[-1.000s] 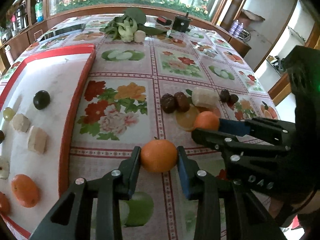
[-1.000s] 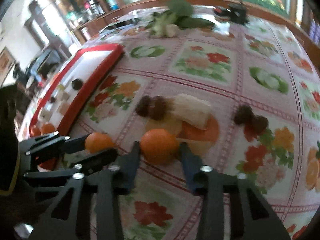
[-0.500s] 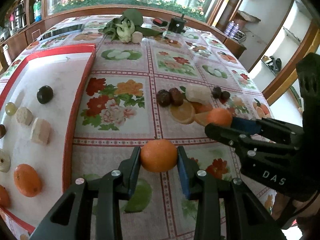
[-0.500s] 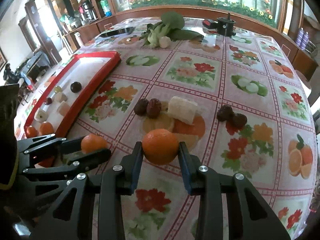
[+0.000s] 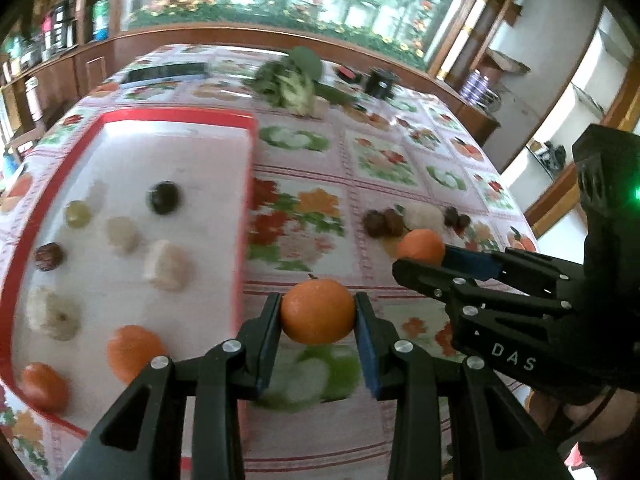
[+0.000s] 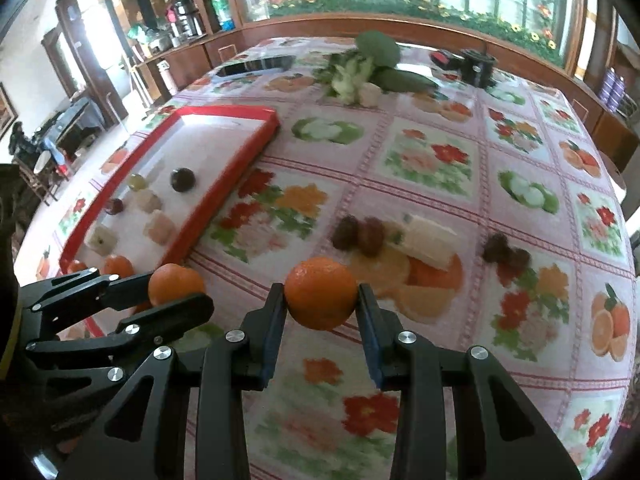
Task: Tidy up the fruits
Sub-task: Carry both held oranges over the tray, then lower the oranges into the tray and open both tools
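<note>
My left gripper [image 5: 318, 314] is shut on an orange tangerine [image 5: 318, 310] and holds it above the table, just right of the red-rimmed white tray [image 5: 240, 216]. My right gripper [image 6: 322, 300] is shut on another tangerine [image 6: 321, 297], also lifted. Each gripper shows in the other's view, the right gripper [image 5: 424, 256] and the left gripper [image 6: 176, 292]. The tray holds two tangerines [image 5: 134, 350], pale fruit chunks [image 5: 166, 264], a green grape [image 5: 77, 214] and dark fruits [image 5: 164, 197]. On the tablecloth lie brown dates [image 6: 358, 233], a pale chunk [image 6: 428, 236] and dark fruits [image 6: 506, 252].
A flowered tablecloth [image 6: 432, 160] covers the table. At the far end lie leafy greens [image 6: 364, 68], a black round object [image 6: 476, 65] and a dark flat device [image 6: 256, 66]. Wooden cabinets and shelves stand beyond the table edges.
Both grippers have lifted and pulled back with their tangerines. The left one has swung left toward the tray, which now fills more of its view.
</note>
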Demonstrator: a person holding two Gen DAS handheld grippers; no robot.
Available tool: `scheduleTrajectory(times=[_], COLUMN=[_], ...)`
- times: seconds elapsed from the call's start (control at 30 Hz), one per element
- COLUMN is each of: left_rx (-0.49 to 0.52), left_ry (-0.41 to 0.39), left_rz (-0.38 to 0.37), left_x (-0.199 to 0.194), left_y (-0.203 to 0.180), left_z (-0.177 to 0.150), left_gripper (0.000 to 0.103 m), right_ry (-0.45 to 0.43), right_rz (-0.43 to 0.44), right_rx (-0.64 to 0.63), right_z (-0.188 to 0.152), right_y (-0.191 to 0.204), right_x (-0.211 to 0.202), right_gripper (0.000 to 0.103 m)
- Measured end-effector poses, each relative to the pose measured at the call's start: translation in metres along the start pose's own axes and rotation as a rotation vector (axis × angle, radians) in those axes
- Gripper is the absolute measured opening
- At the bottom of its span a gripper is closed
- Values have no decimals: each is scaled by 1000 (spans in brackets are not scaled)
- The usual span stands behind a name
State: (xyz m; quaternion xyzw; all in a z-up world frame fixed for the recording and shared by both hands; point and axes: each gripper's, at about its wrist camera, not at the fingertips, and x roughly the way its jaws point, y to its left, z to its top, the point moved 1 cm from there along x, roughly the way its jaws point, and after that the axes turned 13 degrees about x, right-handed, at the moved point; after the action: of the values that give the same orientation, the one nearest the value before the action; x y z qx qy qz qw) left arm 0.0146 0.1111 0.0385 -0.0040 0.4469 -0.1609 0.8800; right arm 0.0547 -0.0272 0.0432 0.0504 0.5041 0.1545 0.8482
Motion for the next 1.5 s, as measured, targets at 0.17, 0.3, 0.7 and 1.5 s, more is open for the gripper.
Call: scheduleTrajectory(times=[0.17,0.3,0.7,1.5], left_rx=[-64,-105,-171,-203], left_ry=[-11,-14,-2,47], left_rz=[61,119,224,275], left_x=[-14,-23,-23,8], left_y=[40,72,127,144], left_z=[-8,-10,-12,-6], left_gripper=[38,38,38,40], right_ry=[4,9,33,79], right_rz=[35,68,96,117], right_rx=[-37,-56,-78,-210], right_z=[10,21,49,49], right_y=[33,59,97,117], right_x=[10,19,57,95], right_gripper=[34,34,34,35])
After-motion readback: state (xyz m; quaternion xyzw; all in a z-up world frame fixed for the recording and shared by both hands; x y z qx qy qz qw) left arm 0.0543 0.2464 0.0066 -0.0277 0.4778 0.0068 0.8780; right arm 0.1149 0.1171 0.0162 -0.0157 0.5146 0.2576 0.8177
